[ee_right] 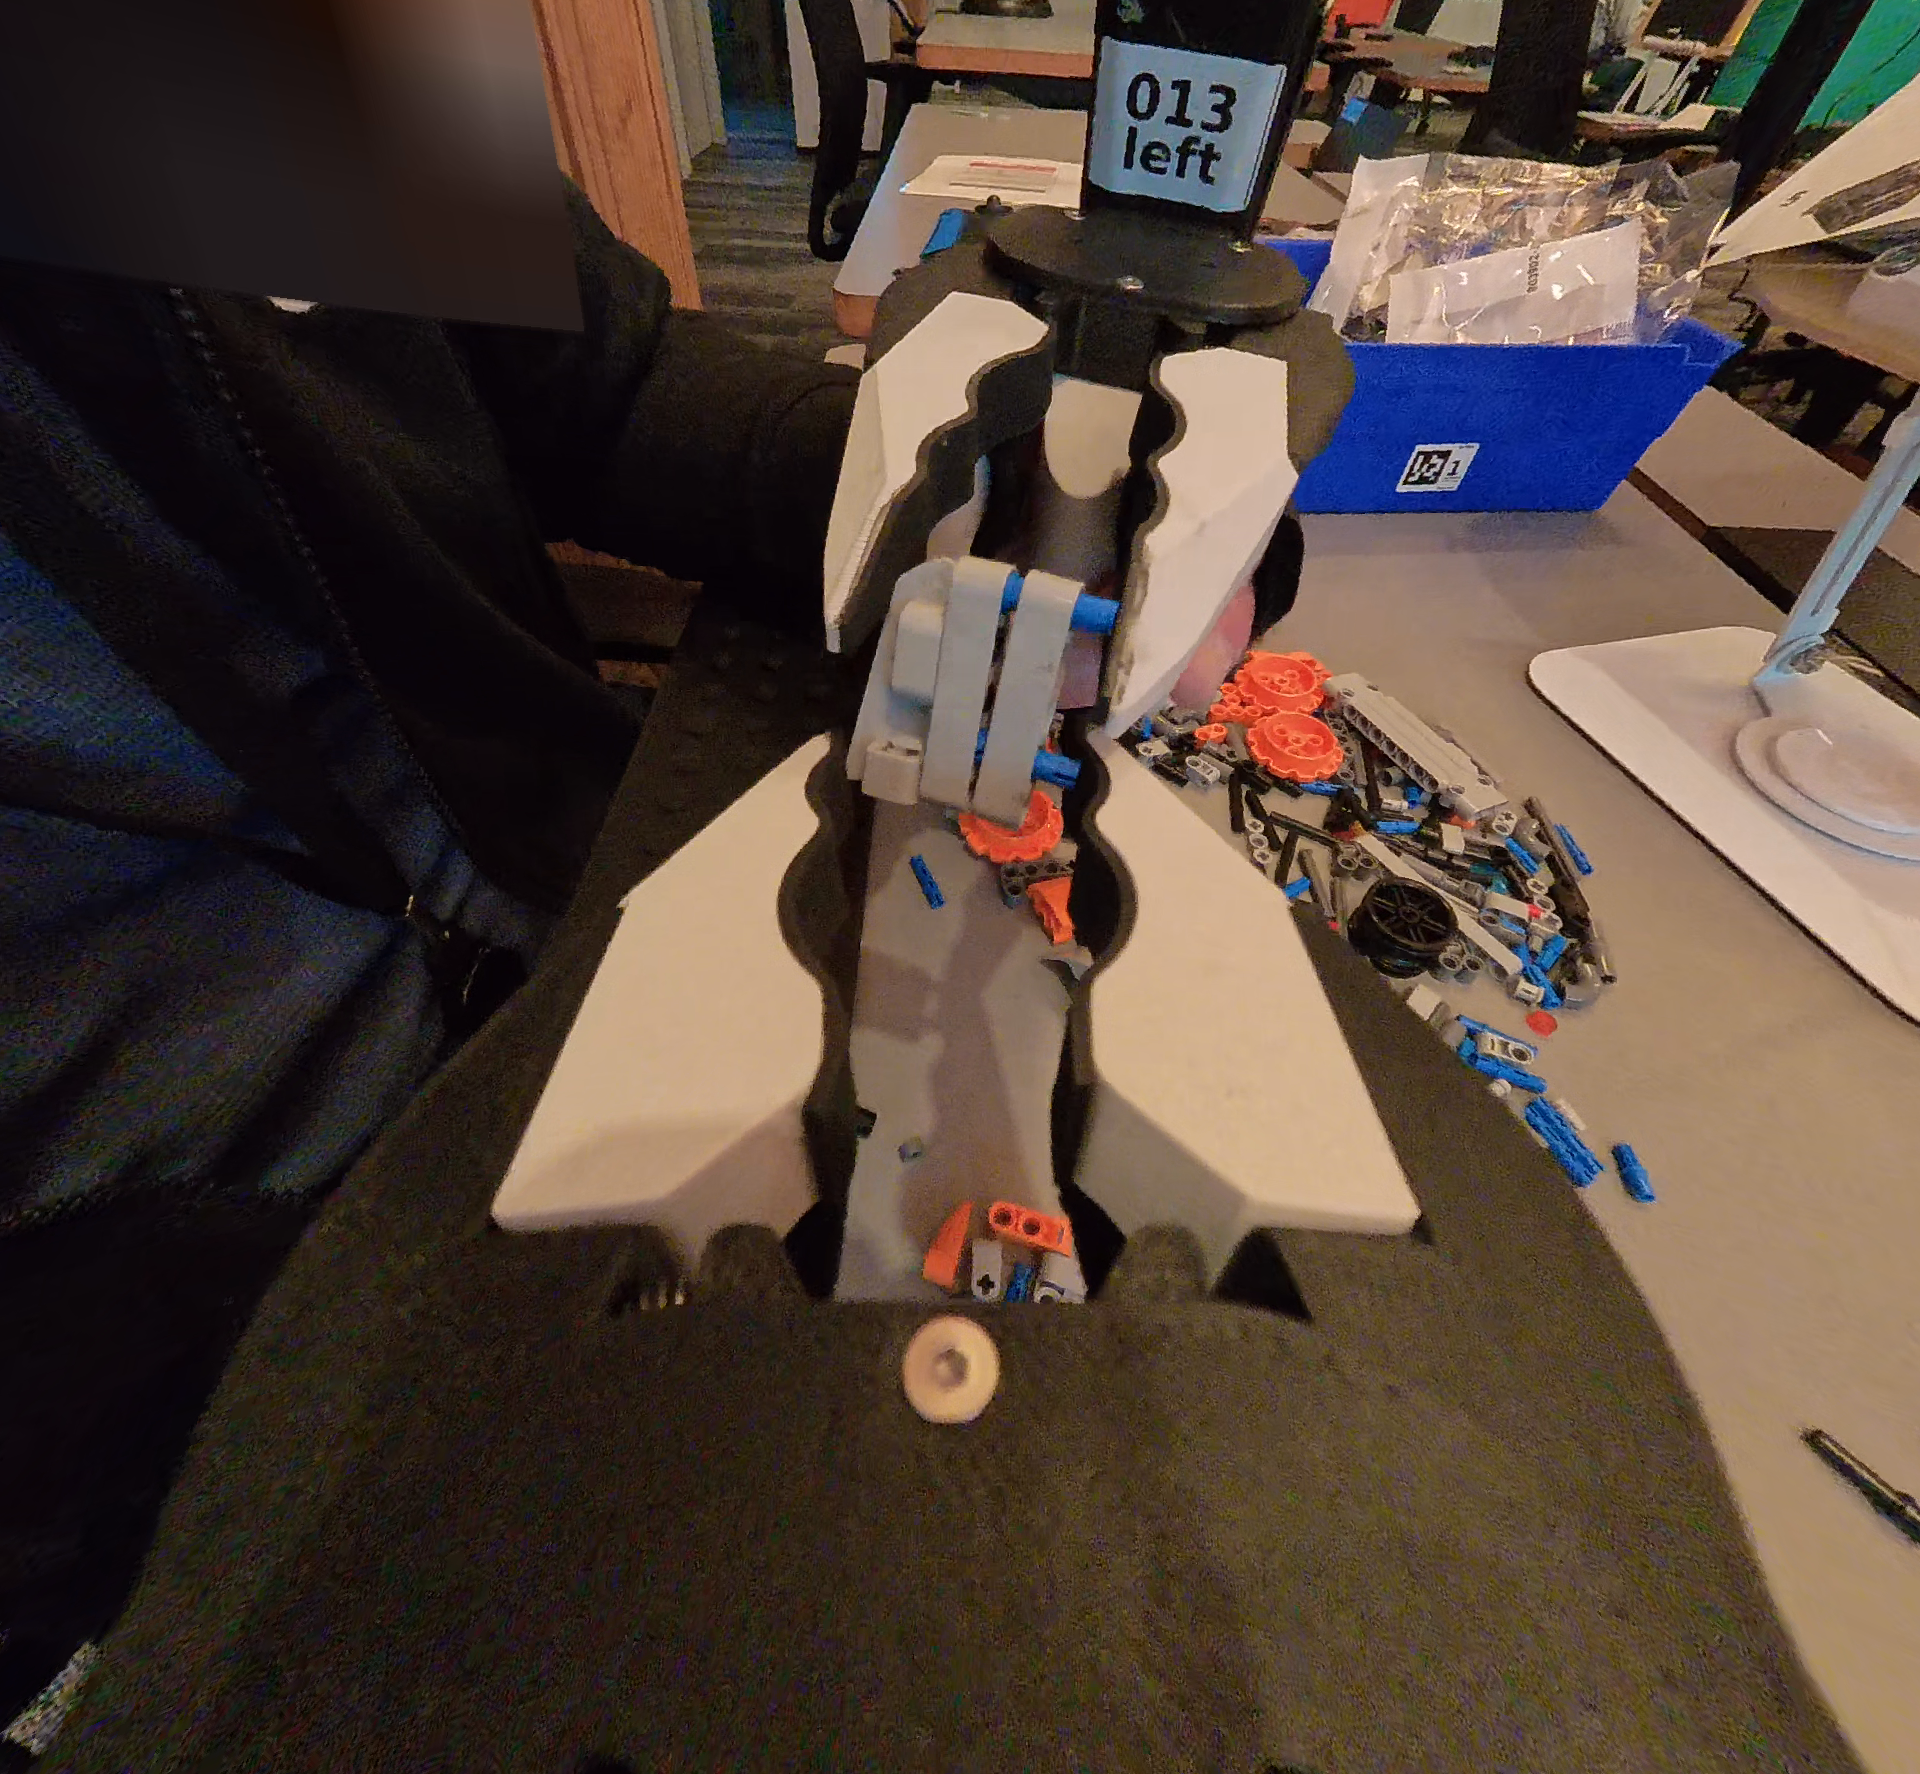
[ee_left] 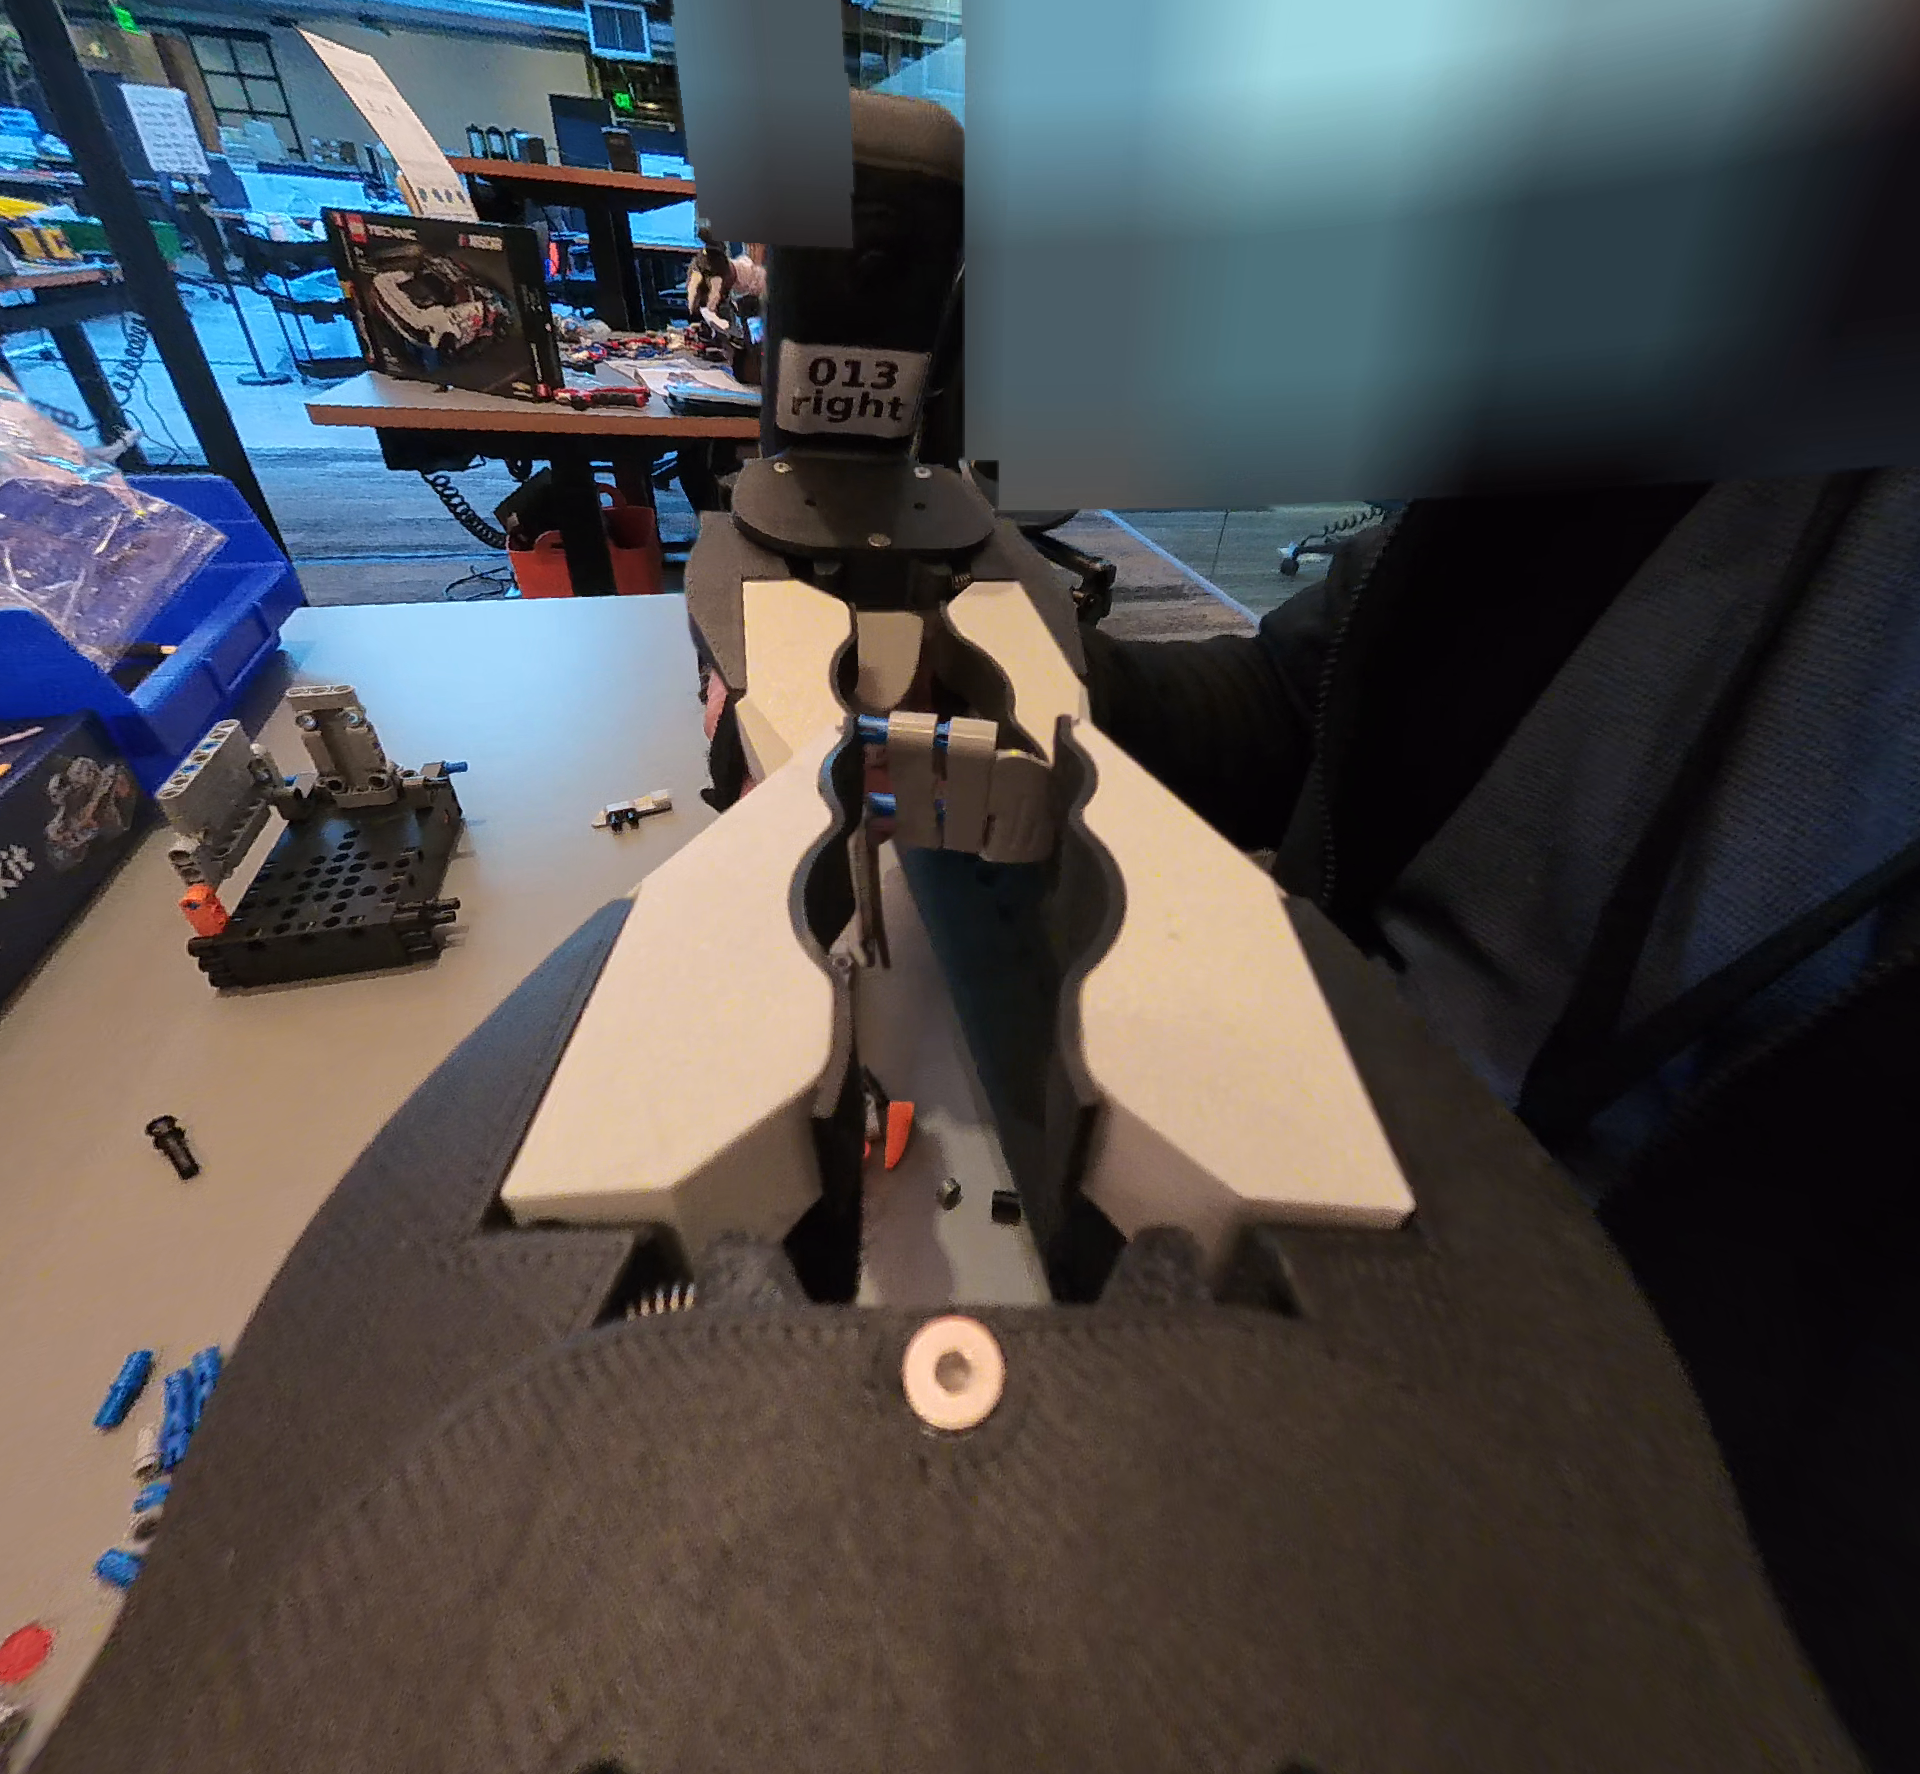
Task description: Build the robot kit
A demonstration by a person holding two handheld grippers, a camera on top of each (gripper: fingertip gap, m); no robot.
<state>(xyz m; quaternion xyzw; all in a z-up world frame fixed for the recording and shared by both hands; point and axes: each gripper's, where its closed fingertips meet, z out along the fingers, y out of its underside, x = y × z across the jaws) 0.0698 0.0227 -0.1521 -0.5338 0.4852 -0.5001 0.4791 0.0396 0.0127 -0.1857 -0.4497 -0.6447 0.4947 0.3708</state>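
Note:
A small grey brick assembly (ee_left: pixel 961 784) with blue pins is held in the air between my two grippers, which face each other tip to tip. My left gripper (ee_left: pixel 956 748) is shut on it: the blue pins press one pad, the grey side the other. My right gripper (ee_right: pixel 961 758) is shut on the lower end of the same assembly (ee_right: pixel 971 685). The right gripper (ee_left: pixel 920 706) shows from the front in the left wrist view, the left gripper (ee_right: pixel 987 654) in the right wrist view. Both hang above the grey table (ee_left: pixel 468 685).
A black perforated plate build with grey beams (ee_left: pixel 322 841) stands on the left. Near it are a blue bin (ee_left: pixel 156 602), a black pin (ee_left: pixel 171 1148) and blue pins (ee_left: pixel 156 1392). A pile of loose pieces (ee_right: pixel 1403 841), a blue bin of bags (ee_right: pixel 1507 415) and a white lamp base (ee_right: pixel 1818 748) lie right. A person's dark jacket (ee_right: pixel 260 685) is close. The gap from one gripper's tips to the other's is roughly 4 cm.

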